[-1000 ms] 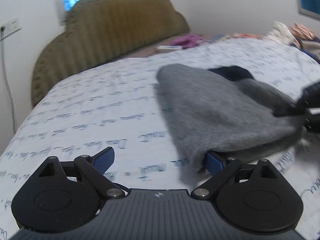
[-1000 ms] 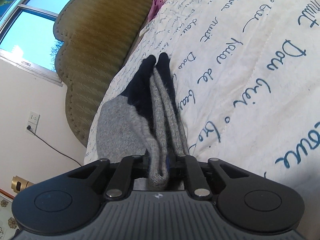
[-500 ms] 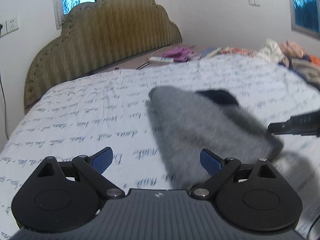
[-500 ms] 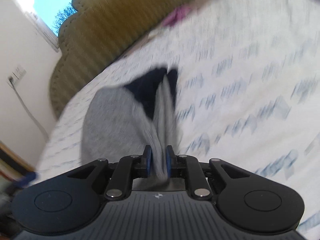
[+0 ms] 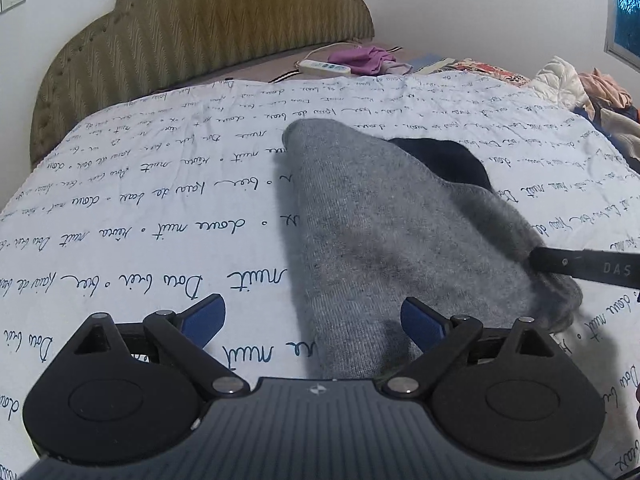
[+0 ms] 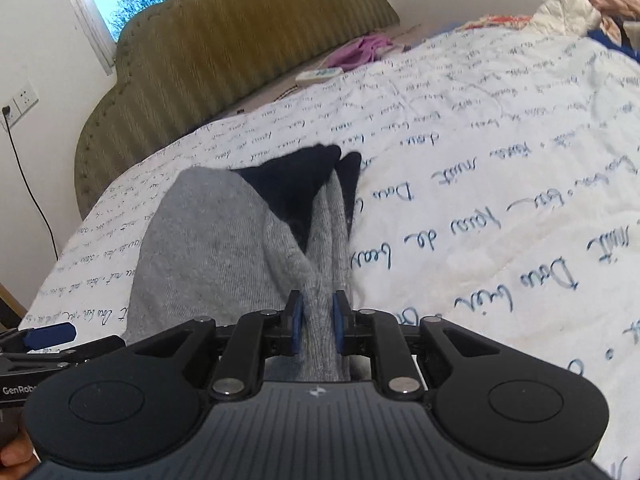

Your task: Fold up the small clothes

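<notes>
my right gripper (image 6: 315, 322) is clamped on the cuff end of the grey socks (image 5: 384, 216), which lie on the bedspread (image 5: 160, 200), dark toes pointing toward the headboard (image 5: 208, 20). my left gripper (image 5: 314, 320) is spread wide over the socks' near edge, apparently touching nothing.

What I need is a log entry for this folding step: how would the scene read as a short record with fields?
Item: gray socks, a pair, navy at the far end
Surface: white bedspread printed with blue script
Right tongs: shut on the near end of the socks
Left tongs: open, holding nothing, socks' near edge between the pads
Background: olive headboard; power strip beside a purple garment
</notes>
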`<state>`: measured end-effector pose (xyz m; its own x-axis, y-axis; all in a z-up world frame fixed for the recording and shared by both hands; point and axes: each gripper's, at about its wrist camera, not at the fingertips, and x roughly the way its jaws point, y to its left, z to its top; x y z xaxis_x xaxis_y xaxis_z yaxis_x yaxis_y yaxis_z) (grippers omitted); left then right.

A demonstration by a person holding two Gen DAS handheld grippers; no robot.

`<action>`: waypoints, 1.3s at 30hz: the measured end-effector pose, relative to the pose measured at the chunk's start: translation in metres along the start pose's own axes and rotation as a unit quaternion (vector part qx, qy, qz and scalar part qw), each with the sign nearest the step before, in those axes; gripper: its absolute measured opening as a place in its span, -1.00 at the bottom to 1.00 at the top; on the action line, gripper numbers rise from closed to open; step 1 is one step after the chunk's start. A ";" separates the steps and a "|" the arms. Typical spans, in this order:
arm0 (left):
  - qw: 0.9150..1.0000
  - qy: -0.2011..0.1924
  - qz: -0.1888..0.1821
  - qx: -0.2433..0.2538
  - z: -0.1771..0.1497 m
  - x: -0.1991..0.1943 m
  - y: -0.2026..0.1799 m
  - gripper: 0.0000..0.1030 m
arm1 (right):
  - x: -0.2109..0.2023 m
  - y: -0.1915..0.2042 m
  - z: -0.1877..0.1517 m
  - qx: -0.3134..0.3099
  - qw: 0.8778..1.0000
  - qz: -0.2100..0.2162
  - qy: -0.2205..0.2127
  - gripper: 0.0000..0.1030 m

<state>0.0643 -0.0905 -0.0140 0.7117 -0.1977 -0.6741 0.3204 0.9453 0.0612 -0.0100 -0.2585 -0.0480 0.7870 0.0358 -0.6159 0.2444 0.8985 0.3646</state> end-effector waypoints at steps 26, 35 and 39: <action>0.976 0.050 -0.174 -0.124 0.091 0.110 0.065 0.88 | 0.105 -0.061 0.083 0.099 0.987 0.112 0.065 0.39; 0.925 0.091 -0.280 -0.239 0.115 0.201 0.089 0.52 | 0.165 -0.060 0.110 0.106 0.972 0.188 0.094 -0.09; 0.943 0.067 -0.254 -0.202 0.126 0.206 0.079 -0.30 | 0.164 -0.048 0.113 0.075 0.978 0.179 0.081 -0.54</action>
<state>0.3146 -0.0896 -0.0551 0.4365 -0.6432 -0.6292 0.3157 0.7643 -0.5623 0.1713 -0.3448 -0.0880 0.7397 0.4168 -0.5283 0.0589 0.7420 0.6678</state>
